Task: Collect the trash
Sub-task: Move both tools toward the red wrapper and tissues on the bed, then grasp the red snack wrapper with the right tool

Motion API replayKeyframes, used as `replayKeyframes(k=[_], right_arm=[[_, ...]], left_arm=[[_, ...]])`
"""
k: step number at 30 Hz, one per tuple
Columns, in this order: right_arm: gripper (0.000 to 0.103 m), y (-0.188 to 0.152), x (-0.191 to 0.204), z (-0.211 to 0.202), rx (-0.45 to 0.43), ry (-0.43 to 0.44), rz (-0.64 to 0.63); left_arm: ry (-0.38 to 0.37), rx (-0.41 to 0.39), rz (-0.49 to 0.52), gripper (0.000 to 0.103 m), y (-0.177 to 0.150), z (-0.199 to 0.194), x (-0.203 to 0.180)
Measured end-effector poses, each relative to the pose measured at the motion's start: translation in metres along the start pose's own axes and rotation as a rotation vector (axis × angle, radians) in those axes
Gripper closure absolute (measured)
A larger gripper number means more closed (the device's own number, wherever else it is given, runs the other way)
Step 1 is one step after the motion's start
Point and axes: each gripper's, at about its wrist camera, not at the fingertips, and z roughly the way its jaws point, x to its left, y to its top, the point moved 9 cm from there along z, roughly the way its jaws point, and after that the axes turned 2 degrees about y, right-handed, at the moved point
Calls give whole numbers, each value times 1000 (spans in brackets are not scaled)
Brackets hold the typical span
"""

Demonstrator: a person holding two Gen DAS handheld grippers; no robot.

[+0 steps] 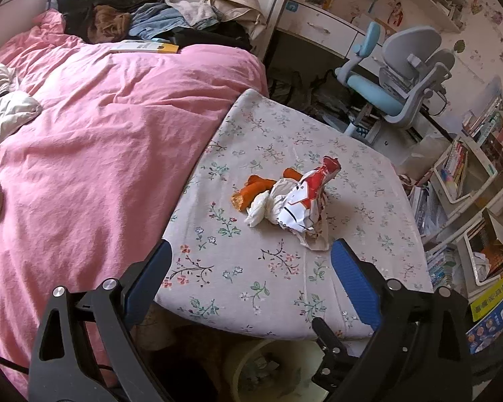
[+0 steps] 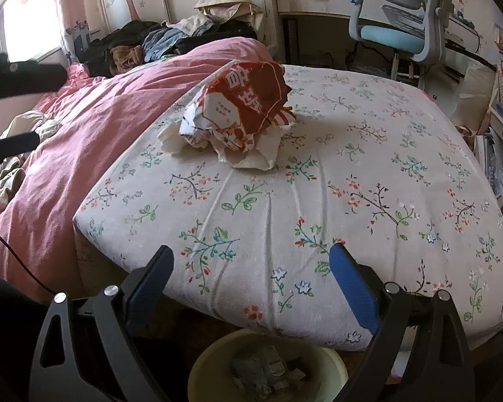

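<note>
Both the left gripper (image 1: 251, 261) and right gripper (image 2: 251, 264) gape wide and empty, while the wrapper (image 1: 301, 201), mid-frame on the mattress (image 1: 285, 284), looks light and crushable, best pinched at its crumpled middle.

Sunlit bedroom; pink duvet (image 1: 94, 140); desk chair (image 1: 399, 80); crowded bookshelves (image 1: 479, 174).

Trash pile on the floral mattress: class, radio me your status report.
Both grippers empty, jaws open. Crumpled wrappers untouched on floral mattress. Bin below the edge. Path clear.
</note>
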Motion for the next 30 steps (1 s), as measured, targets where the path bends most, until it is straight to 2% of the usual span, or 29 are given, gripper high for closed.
replayKeyframes(k=[6, 12, 17, 23, 30], right_arm=[[13, 8, -2, -3, -8, 25, 11], [13, 29, -12, -4, -10, 48, 21], [13, 45, -31, -1, -11, 107, 117], [13, 69, -39, 14, -32, 188, 216], [13, 111, -3, 39, -44, 298, 216]], left_arm=[[28, 24, -24, 11, -1, 10, 9], [37, 74, -161, 11, -4, 24, 39], [68, 106, -255, 11, -8, 35, 60], [126, 110, -240, 11, -9, 41, 63], [197, 111, -198, 11, -9, 48, 63]])
